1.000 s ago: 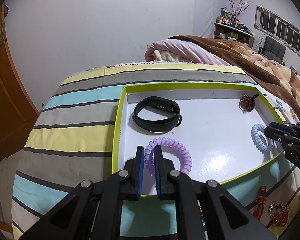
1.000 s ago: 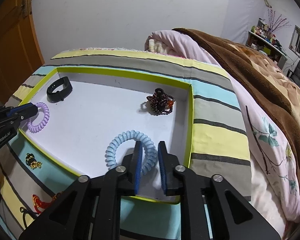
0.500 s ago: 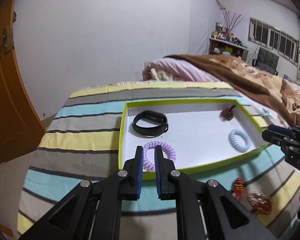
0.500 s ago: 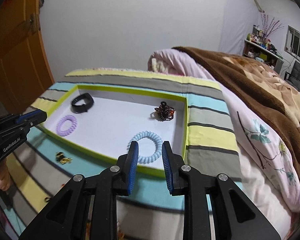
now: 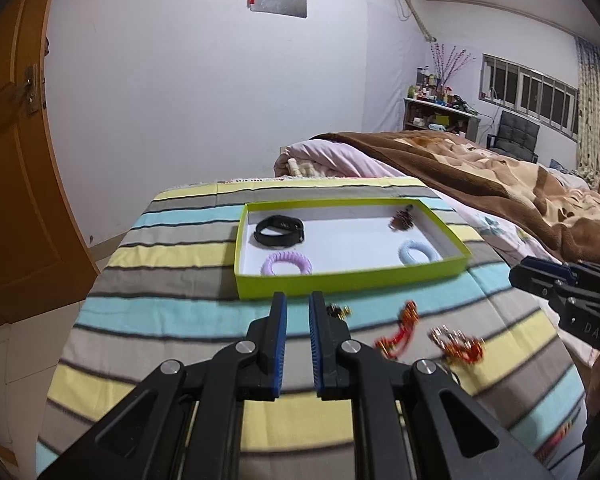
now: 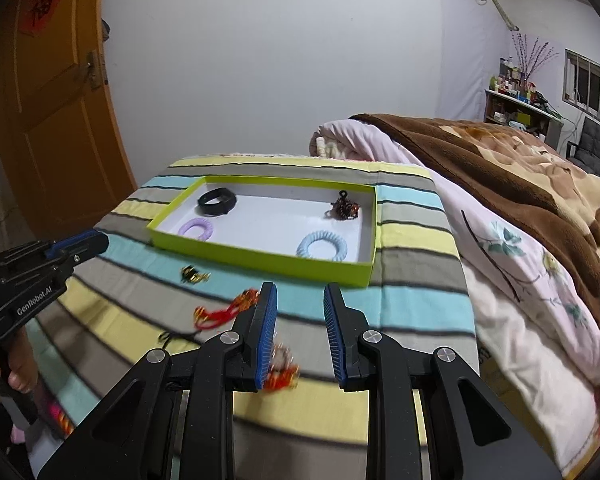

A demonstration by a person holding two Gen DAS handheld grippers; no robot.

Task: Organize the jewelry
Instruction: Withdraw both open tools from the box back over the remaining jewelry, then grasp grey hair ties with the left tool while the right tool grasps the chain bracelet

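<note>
Left wrist view: the left gripper [image 5: 297, 300] hovers over the striped bedspread [image 5: 172, 248] just short of the green tray [image 5: 352, 278], its blue-padded jaws a narrow gap apart and holding nothing. Inside the tray, a black band [image 5: 279, 232] lies toward the far left corner, a purple coil tie [image 5: 286, 264] against the near wall — its lower edge cut off by that wall — a blue coil tie [image 5: 419, 252] toward the near right corner, and a dark beaded piece [image 5: 401, 221] near the far right corner, too small to make out. On the bedspread in front of the tray lie a small black-and-gold item [image 5: 339, 311], partly hidden by the gripper's right finger, a red-and-gold charm [image 5: 400, 330] and another ornament [image 5: 458, 345], both smeared by motion blur. The right gripper [image 5: 518, 274] enters at the right edge; its opening cannot be judged from this view.

Right wrist view: the right gripper [image 6: 300, 298] has its jaws wide apart and empty, near the tray's near right corner. A blurred red-and-gold ornament [image 6: 284, 370] lies partly behind its left finger. The tray's four pieces sit at its four corners.
</note>
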